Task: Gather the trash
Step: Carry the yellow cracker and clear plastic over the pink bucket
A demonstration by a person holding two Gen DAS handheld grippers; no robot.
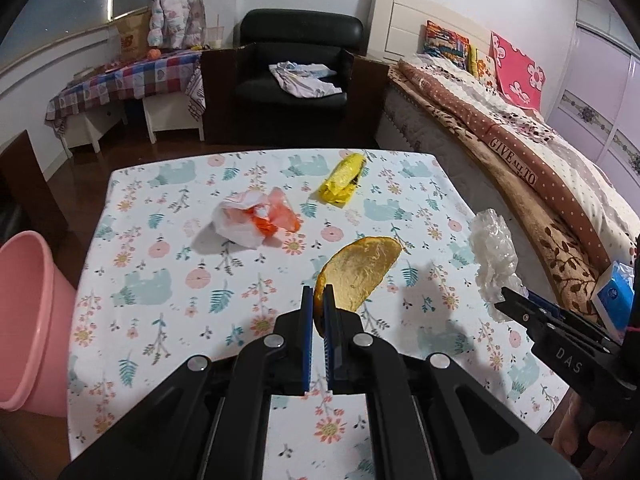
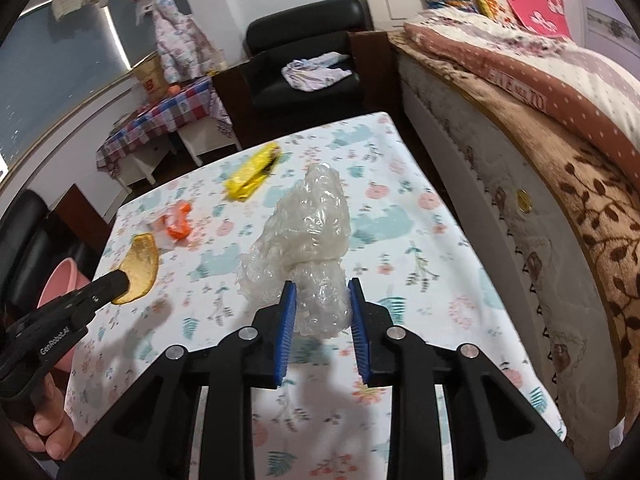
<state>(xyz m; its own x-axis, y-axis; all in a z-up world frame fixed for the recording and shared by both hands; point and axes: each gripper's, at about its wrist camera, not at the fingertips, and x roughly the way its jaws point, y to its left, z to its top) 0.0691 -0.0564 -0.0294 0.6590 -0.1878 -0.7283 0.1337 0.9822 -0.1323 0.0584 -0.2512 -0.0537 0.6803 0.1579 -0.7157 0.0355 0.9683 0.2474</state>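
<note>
Gripping crumpled clear plastic wad point(image 2: 310, 240), R hand-held gripper point(image 2: 322, 312).

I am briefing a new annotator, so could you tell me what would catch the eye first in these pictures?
Both grippers hold trash above the floral table: the left gripper pinches a golden peel, the right gripper a crumpled clear plastic bag. A yellow wrapper lies at the far edge, and a pink bin stands at the left.

The table cloth point(image 1: 160, 280) looks like matt printed fabric. The clear plastic wad point(image 2: 308, 232) is crinkled and glossy. The golden wrapper point(image 1: 364, 272) shines like foil. The pink bucket point(image 1: 28, 320) is smooth plastic.
</note>
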